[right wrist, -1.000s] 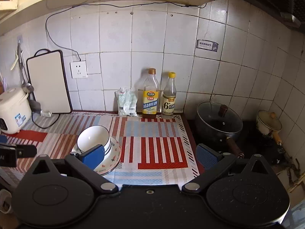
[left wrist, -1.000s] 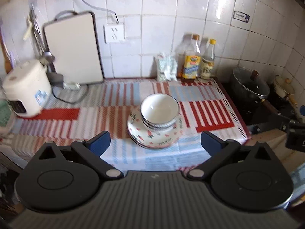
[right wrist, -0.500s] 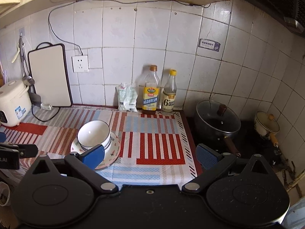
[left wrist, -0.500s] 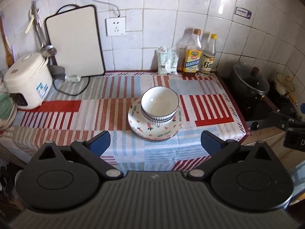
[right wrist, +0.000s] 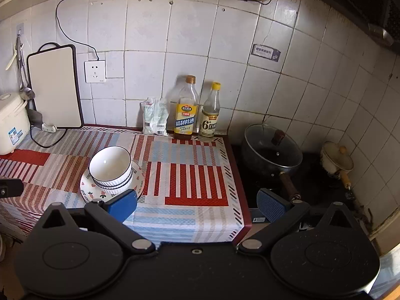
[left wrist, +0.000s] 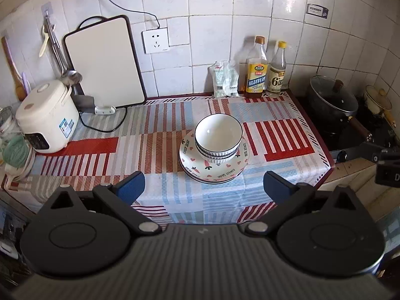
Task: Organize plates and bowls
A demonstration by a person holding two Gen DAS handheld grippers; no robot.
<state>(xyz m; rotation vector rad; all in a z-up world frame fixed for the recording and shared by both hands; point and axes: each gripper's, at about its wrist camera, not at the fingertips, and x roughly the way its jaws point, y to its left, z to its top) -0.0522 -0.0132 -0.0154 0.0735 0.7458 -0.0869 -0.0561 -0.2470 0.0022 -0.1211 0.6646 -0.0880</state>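
Bowls (left wrist: 218, 137) stacked on plates (left wrist: 212, 167) mid-table (left wrist: 162, 130); left gripper (left wrist: 203, 183) and right gripper (right wrist: 197, 205) both hang back, jaws wide, holding nothing.

You can read "LOVELY BEAR" printed around the rim of the patterned plate (left wrist: 226, 168), a large "6" on the label of the clear yellow-capped bottle (right wrist: 210, 118), Chinese characters "料酒" on the amber bottle (right wrist: 185, 115) beside it
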